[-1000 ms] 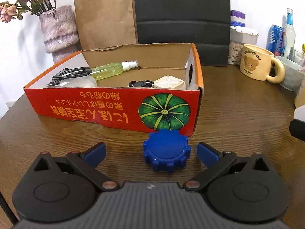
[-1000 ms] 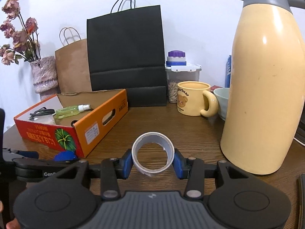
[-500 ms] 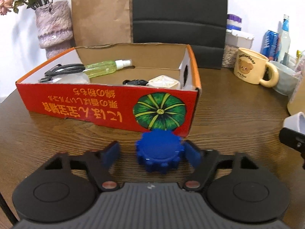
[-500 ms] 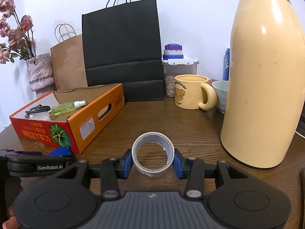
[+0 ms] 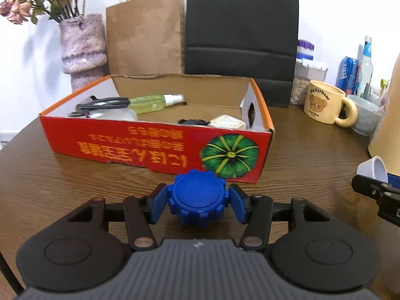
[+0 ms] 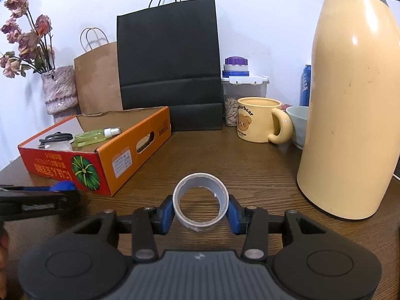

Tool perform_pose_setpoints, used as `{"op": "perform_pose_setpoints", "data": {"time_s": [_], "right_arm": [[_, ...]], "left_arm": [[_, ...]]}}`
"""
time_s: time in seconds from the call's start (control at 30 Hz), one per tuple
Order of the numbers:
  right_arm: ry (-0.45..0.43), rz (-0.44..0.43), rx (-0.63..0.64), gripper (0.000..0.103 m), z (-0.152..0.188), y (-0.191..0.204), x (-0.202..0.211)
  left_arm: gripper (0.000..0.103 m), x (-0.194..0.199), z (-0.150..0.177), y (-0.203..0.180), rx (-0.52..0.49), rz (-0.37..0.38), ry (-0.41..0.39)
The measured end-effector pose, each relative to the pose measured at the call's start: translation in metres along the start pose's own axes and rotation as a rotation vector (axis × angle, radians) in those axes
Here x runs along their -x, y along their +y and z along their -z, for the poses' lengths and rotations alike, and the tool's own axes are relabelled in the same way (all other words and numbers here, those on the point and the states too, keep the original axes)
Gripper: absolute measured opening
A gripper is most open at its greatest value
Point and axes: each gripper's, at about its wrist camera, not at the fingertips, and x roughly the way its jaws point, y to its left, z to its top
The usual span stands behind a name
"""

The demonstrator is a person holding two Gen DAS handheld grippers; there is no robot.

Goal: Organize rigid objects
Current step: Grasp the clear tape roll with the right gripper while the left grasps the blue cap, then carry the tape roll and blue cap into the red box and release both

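Note:
My left gripper (image 5: 197, 203) is shut on a blue gear-shaped knob (image 5: 197, 197) and holds it just in front of the red-orange cardboard box (image 5: 155, 145). The box holds a green spray bottle (image 5: 152, 101), a black cable (image 5: 102, 103) and a cream-coloured object (image 5: 226, 124). My right gripper (image 6: 200, 208) is shut on a roll of grey tape (image 6: 200, 202) above the wooden table (image 6: 225, 165), to the right of the box (image 6: 105, 155). The left gripper shows at the left edge of the right wrist view (image 6: 37, 197).
A black paper bag (image 6: 170, 75), a brown paper bag (image 6: 97, 75) and a vase of dried flowers (image 6: 58, 87) stand behind the box. A bear mug (image 6: 260, 120), a bowl (image 6: 298, 125), a lidded jar (image 6: 243, 95) and a tall cream thermos (image 6: 352, 112) stand at the right.
My left gripper has closed from wide open onto the blue knob and lifted it a little. My right gripper keeps hold of the tape and has drifted slightly.

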Motion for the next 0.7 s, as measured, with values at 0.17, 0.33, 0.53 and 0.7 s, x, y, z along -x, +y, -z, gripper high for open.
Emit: {"op": "perform_pose_setpoints", "data": {"time_s": [0.17, 0.33, 0.53, 0.7], "right_arm": [[-0.018, -0.002, 0.022, 0.042, 0.001, 0.006, 0.005], [-0.039, -0.004, 0.061, 0.042, 0.003, 0.019, 0.011], [-0.054, -0.026, 0.073, 0.043, 0.006, 0.041, 0.019], [-0.074, -0.045, 0.074, 0.043, 0.007, 0.065, 0.026]], "left_arm": [[0.055, 0.015, 0.003, 0.028, 0.017, -0.023, -0.023], [0.055, 0.021, 0.004, 0.054, 0.053, -0.052, -0.019], [0.055, 0.029, 0.003, 0.08, 0.072, -0.061, -0.036], [0.055, 0.035, -0.003, 0.095, 0.098, -0.052, -0.053]]}}
